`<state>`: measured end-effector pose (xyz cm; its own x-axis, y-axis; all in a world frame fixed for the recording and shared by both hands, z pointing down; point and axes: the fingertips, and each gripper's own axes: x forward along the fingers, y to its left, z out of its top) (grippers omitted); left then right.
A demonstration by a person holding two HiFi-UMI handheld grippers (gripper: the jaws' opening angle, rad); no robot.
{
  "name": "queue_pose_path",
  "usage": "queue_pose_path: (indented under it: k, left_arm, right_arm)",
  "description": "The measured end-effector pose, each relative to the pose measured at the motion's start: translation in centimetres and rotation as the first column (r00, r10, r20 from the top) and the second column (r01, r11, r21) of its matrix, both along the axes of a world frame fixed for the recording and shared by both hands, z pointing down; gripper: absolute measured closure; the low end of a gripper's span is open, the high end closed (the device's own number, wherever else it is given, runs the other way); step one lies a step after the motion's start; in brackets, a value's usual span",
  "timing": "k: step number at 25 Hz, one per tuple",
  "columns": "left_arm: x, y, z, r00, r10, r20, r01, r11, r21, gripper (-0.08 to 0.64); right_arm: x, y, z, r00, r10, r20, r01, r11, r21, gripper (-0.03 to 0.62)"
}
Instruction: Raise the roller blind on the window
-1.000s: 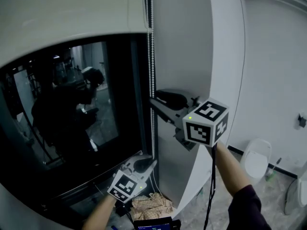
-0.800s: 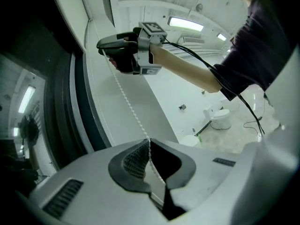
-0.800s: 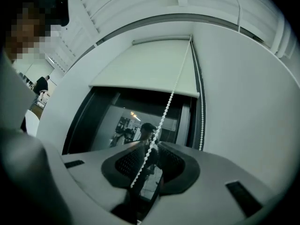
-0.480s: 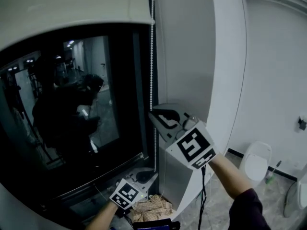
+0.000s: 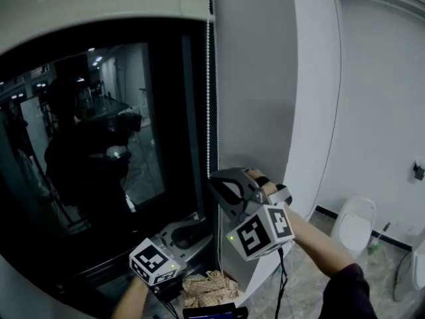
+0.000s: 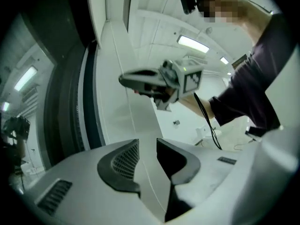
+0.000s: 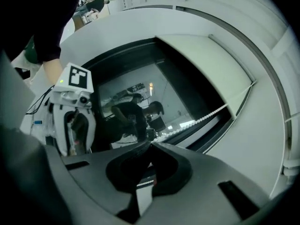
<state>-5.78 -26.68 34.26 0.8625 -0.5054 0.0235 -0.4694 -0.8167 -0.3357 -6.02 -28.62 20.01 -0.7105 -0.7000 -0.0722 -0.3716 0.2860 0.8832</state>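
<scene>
The pale roller blind [image 5: 99, 5] is rolled high over the dark window [image 5: 99, 145]. Its white bead chain [image 5: 208, 98] hangs straight down along the window's right frame. My right gripper [image 5: 216, 178] is shut on the chain's lower part; in the right gripper view the chain [image 7: 206, 115] runs taut into the closed jaws [image 7: 149, 144]. My left gripper [image 5: 191, 232] sits lower, by the sill, and its jaws are opening. In the left gripper view the gap [image 6: 147, 154] between them holds no chain, and the right gripper [image 6: 154, 81] shows above.
A white wall pillar [image 5: 265, 78] stands right of the chain. Crumpled brown paper [image 5: 209, 286] lies on the floor under the sill. A white floor fixture [image 5: 355, 221] stands at the right. The glass reflects a dark figure.
My right gripper closed on the chain and moved down with it. The blind's bottom edge rose. My left gripper dropped to the lower left and its jaws parted.
</scene>
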Motion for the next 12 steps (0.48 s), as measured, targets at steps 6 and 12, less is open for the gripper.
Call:
queue_pose_path:
  k: [6, 12]
  left_arm:
    - [-2.2, -0.6, -9.3, 0.986, 0.002, -0.169, 0.007, 0.999, 0.053, 0.485]
    - [-2.3, 0.1, -14.9, 0.976, 0.007, -0.219, 0.024, 0.99, 0.139, 0.485]
  right_arm:
    - [-0.5, 0.6, 4.3, 0.999, -0.03, -0.037, 0.027, 0.997, -0.071, 0.583]
    - [-0.9, 0.8, 10.5, 0.993, -0.052, -0.11, 0.036, 0.989, -0.143, 0.583]
